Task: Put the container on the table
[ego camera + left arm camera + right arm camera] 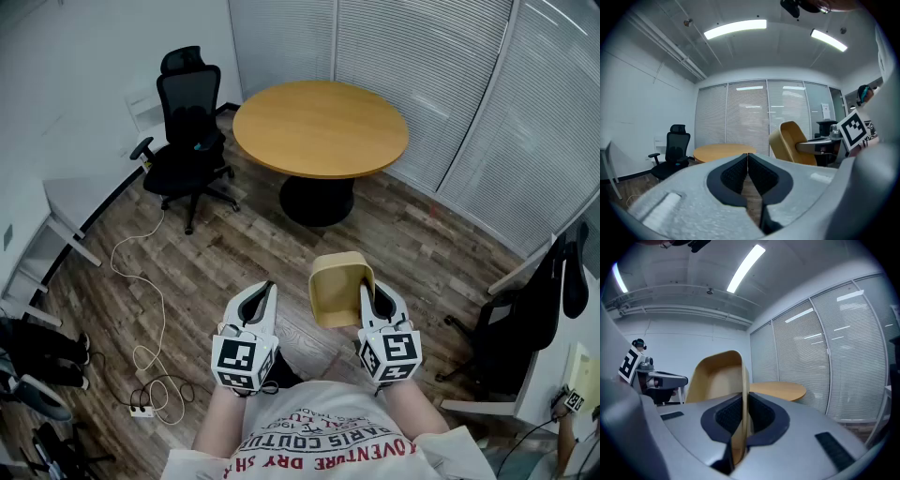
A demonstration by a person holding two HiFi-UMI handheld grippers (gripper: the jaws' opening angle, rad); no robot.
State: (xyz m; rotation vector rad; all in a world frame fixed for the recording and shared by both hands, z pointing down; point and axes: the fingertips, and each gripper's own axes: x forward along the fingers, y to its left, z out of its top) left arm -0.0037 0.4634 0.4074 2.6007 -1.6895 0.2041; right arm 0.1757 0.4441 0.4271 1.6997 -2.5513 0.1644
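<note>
tan plastic sits pinched in the right gripper (740,427): its jaws are clamped on one thin wall of the container (336,286), which hangs above the floor just in front of the person, the hollow lying on the left gripper's (262,298) side of that wall, with nothing showing inside. the left gripper's jaws are pressed together on nothing, near the container but apart from it. well ahead stands the round wooden table (319,127), so the carry likely runs straight forward, right gripper doing the work.
</note>
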